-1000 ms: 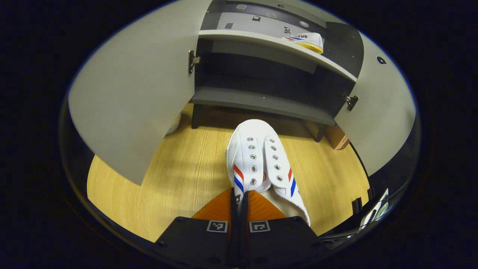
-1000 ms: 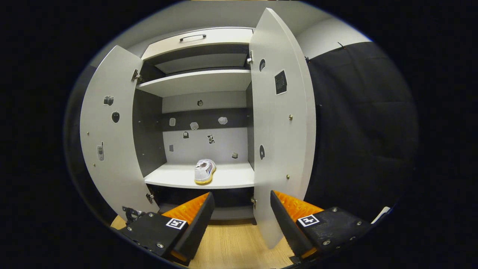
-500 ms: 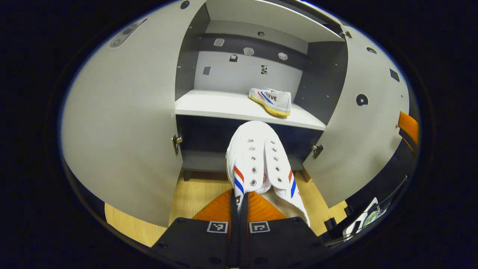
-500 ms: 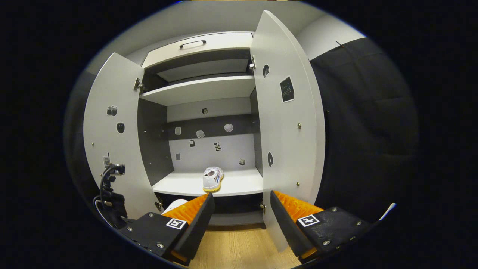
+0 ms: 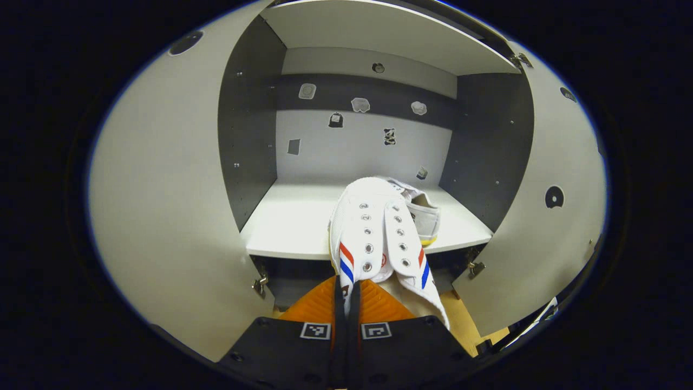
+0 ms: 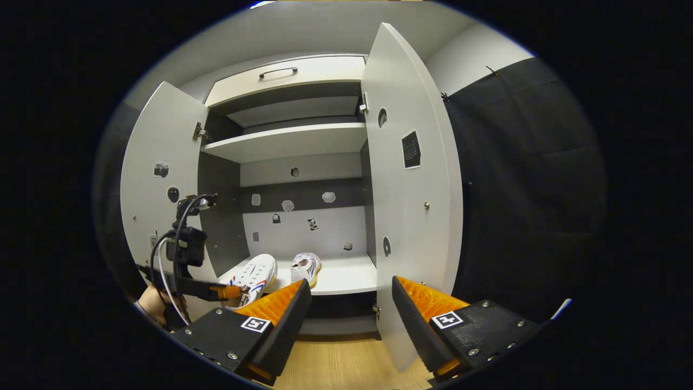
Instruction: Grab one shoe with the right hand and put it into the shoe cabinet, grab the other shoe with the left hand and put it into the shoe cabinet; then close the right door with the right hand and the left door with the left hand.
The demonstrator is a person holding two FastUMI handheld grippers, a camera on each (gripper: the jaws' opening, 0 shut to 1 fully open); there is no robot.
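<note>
White shoe [image 5: 373, 233] pinched by left fingers [image 5: 346, 303] — right fingers [image 6: 346, 319] spread — doors [image 6: 411, 206] open.

In the left gripper view, the white canvas shoe with red and blue stripes [image 5: 379, 238] hides most of the second white, yellow-soled shoe [image 5: 424, 212] behind it on the pale cabinet shelf [image 5: 292, 222]. That striped shoe's heel is covered by the left gripper [image 5: 346, 295]. The small stickers [image 5: 335, 119] above the shelf are too small to make out.
</note>
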